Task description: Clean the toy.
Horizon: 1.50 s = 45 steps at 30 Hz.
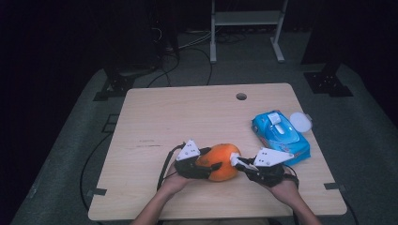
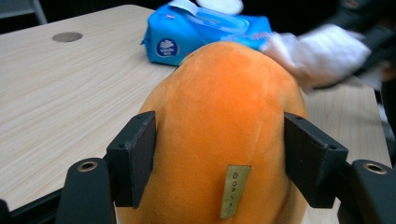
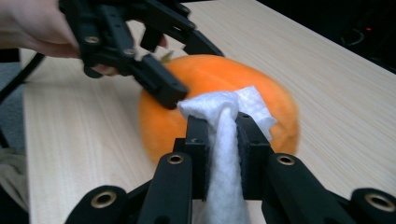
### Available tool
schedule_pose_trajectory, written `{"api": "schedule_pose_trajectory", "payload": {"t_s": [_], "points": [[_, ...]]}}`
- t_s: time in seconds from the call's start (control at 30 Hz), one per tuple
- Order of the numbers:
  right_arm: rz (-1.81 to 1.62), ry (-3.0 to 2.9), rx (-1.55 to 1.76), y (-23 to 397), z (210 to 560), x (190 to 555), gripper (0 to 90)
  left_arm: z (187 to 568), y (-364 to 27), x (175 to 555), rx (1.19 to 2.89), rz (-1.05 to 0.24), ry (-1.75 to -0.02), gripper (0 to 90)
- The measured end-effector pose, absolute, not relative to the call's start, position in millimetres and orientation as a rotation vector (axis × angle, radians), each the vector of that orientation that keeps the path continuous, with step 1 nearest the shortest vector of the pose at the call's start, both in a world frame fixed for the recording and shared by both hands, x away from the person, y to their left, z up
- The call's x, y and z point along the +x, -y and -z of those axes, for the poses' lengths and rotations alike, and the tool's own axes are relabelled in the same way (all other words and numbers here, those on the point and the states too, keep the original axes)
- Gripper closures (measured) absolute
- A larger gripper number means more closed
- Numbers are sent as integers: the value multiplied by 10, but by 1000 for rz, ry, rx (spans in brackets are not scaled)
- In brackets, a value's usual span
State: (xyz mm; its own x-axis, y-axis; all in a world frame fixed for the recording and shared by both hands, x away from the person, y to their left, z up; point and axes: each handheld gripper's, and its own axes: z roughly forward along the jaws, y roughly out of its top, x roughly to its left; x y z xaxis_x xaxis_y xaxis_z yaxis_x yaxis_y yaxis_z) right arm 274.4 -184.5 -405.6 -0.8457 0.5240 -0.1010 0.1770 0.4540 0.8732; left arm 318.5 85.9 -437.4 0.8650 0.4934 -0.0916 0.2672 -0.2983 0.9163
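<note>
Two grippers meet near the worktop's (image 1: 155, 117) front edge: the left gripper (image 1: 202, 165) clamps the orange plush (image 1: 224, 159), the right gripper (image 1: 242, 165) pinches a white wipe (image 3: 224, 140) against it; open worktop stretches left.

The left gripper (image 2: 219, 154) has its jaws spread wide, clamped on either side of the orange plush toy (image 2: 224, 121), with the left hand (image 1: 176, 180) behind it. The right gripper (image 3: 219, 135) faces it, jaws pinched tight on a white wipe (image 3: 224, 140) whose end touches the toy's opposite side.
</note>
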Motion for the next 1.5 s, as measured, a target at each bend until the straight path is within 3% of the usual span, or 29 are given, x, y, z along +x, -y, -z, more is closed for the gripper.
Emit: {"api": "schedule_pose_trajectory", "payload": {"t_s": [0.3, 0.47, 0.67, 0.8, 0.97, 1.23, 1.27, 1.37, 1.5], "points": [[-1292, -2361, 668, 1966, 4127, 2826, 767, 4376, -826, 3176, 1887, -247, -591, 296], [-1310, -2367, 571, 1800, 4040, 2738, 767, 4373, -723, 3082, 1962, -289, -472, 275], [-1285, -2347, 628, 1919, 4070, 2809, 767, 4362, -779, 3083, 1972, -220, -346, 196], [-1304, -2339, 673, 1973, 4092, 2832, 767, 4398, -682, 3063, 2025, -360, -355, 192], [-1348, -2374, 563, 1756, 4051, 2725, 767, 4434, -644, 3058, 2002, -377, -366, 227], [-1335, -2334, 651, 1893, 4082, 2842, 768, 4437, -727, 3122, 2034, -337, -348, 95], [-1343, -2331, 663, 1913, 4088, 2857, 768, 4466, -689, 3117, 2061, -352, -352, 107], [-1344, -2333, 668, 1906, 4105, 2860, 768, 4461, -603, 3049, 2072, -438, -352, 259], [-1386, -2320, 634, 1877, 4031, 2781, 769, 4369, -638, 3045, 2063, -406, -358, 375]]}}
